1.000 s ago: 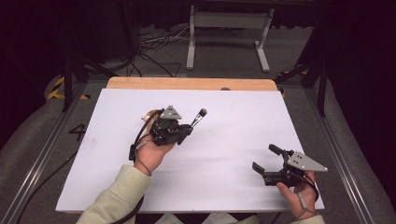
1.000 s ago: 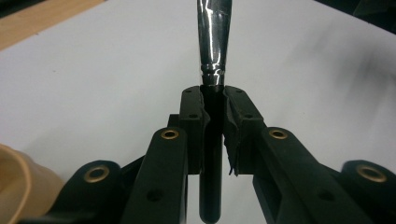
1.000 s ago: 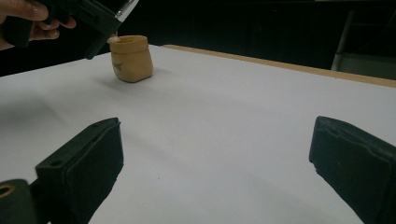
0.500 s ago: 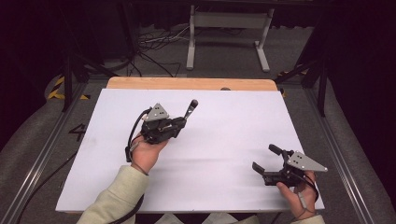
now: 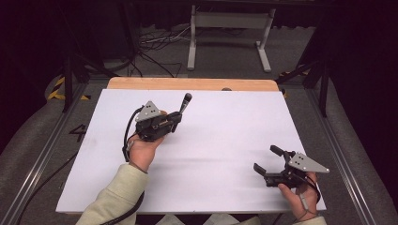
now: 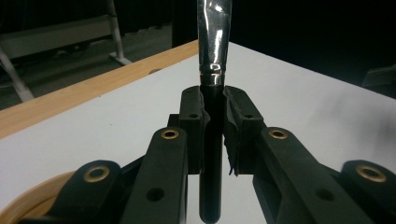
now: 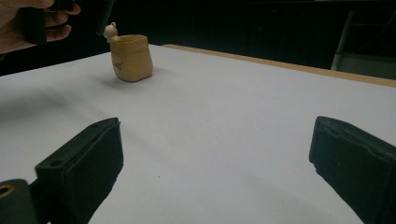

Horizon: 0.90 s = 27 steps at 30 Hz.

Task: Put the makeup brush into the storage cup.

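Slim black brush handle with a shiny silver metal ferrule (image 6: 212, 56): that is what the left gripper (image 6: 212, 116) has clamped, its two black jaws shut tight against the smooth dark shaft. In the left gripper view the rubbery pad faces press on both sides of the round handle; the lower, rounded end of the handle hangs down between the jaw arms, whose brass-coloured pivot bushings catch the light. The ferrule starts just above the pads and runs up out of the picture. From the high view the same brush (image 5: 184, 104) sticks out of the left gripper (image 5: 174, 121) and slants up and away from the person, its dark tip lifted above the matte white table sheet (image 5: 225, 140). The person's left hand (image 5: 143, 147), in a pale cream sleeve, wraps the gripper body, which carries a grey three-cornered plate on top and trails a black cable.

Under that gripper, the left gripper view shows a curved tan rim at its lower left corner. The right gripper view shows a small tan pot shaped like a sack with a little round figure on its rim (image 7: 130, 58), standing upright on the white sheet, just below the left hand.

Well apart, near the sheet's near right corner, the right gripper (image 5: 270, 159) rests low in the right hand (image 5: 298, 194), its blocky black jaws standing wide with nothing between them.

A strip of light wooden tabletop edges the far side of the sheet.
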{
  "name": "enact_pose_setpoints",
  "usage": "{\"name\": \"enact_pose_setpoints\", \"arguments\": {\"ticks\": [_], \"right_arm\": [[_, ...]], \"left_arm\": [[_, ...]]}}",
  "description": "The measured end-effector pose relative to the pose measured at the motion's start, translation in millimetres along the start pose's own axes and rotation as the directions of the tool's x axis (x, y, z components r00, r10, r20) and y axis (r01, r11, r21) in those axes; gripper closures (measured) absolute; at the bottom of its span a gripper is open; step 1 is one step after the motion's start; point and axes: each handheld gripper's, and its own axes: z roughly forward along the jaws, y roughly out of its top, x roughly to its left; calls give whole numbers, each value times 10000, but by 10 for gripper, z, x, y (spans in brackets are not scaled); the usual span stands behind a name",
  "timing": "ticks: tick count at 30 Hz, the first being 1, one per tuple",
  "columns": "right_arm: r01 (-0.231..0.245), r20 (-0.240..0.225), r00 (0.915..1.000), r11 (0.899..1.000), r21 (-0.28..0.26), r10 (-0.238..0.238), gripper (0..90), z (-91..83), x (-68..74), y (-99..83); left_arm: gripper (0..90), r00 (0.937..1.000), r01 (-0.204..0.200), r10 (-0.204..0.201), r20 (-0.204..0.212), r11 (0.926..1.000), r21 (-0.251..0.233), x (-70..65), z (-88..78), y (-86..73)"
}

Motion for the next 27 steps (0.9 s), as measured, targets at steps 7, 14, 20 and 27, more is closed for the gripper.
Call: {"name": "enact_pose_setpoints", "arguments": {"ticks": [7,14,20,27], "right_arm": [[13,18,10000,10000,-34,-13,31,-13,1,1],[61,109,9999,10000,-71,-61,20,-15,27,-2],[22,160,9999,10000,-89,-20,15,-34,20,-8],[8,115,9999,10000,-87,-7,15,-40,20,-11]], "left_arm": [[789,9998,113,-115,-137,9998,-148,65,-3,-5],[789,9985,132,-150,-523,9993,-352,192,-6,48],[789,9974,36,-71,-714,9988,-493,250,-21,103],[788,9963,5,-46,-855,9988,-486,293,0,74]]}}
